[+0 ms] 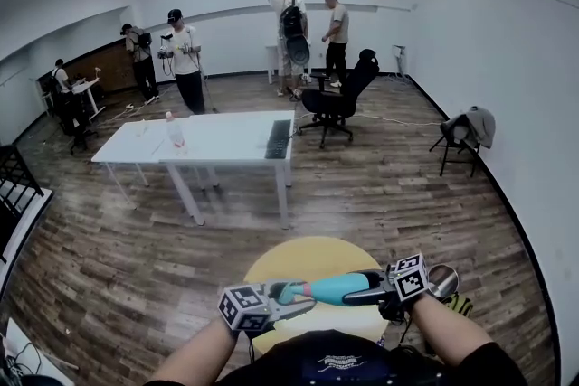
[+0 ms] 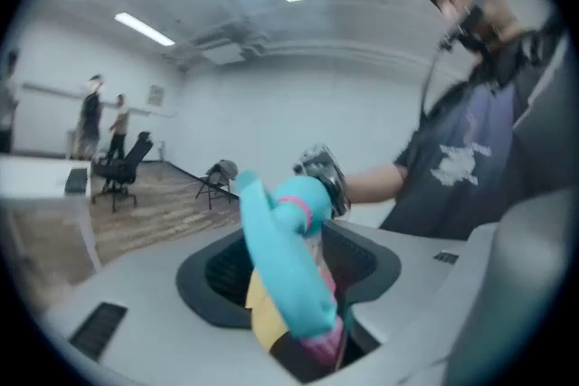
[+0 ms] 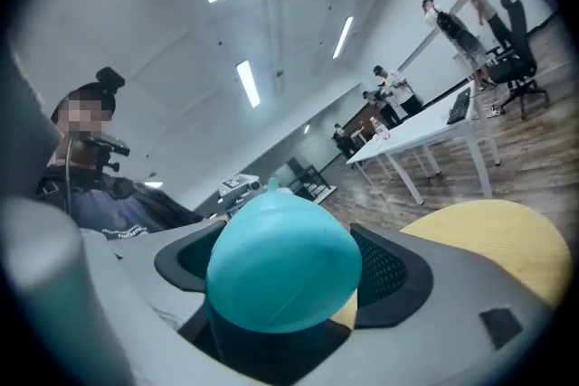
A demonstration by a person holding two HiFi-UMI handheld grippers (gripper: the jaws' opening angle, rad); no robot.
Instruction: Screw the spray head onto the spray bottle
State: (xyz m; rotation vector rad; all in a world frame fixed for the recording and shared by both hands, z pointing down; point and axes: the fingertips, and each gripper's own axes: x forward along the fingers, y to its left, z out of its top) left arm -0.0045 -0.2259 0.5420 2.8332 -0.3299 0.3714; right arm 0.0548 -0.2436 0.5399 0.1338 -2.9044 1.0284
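Looking down, head view: both grippers meet low in the frame over a round yellow worktop point(image 1: 308, 256), with the spray bottle point(image 1: 330, 288) lying level between them.
Left gripper, head view: the left gripper point(image 1: 288, 299) reaches in from lower left to the bottle's neck end, where the spray head point(image 1: 291, 292) sits.
Right gripper, head view: the right gripper point(image 1: 366, 288) comes from the lower right and holds the bottle's other end.
Background, head view: a white table point(image 1: 226, 140) stands mid-frame, an office chair point(image 1: 339, 99) is beyond it, and several people stand along the far wall.
Left gripper view: the teal spray head point(image 2: 289, 258) with its pink ring point(image 2: 312, 211) fills the middle. The dark pads point(image 2: 222, 271) pinch it from both sides.
Far end, left gripper view: the right gripper point(image 2: 321, 174) and the person's forearm show behind the spray head.
Right gripper view: the bottle's rounded teal base point(image 3: 282, 267) sits centre-low, clamped between the wide-set pads point(image 3: 384, 271).
Surroundings, right gripper view: the yellow worktop point(image 3: 493, 235) is at lower right, with white tables further off at upper right.
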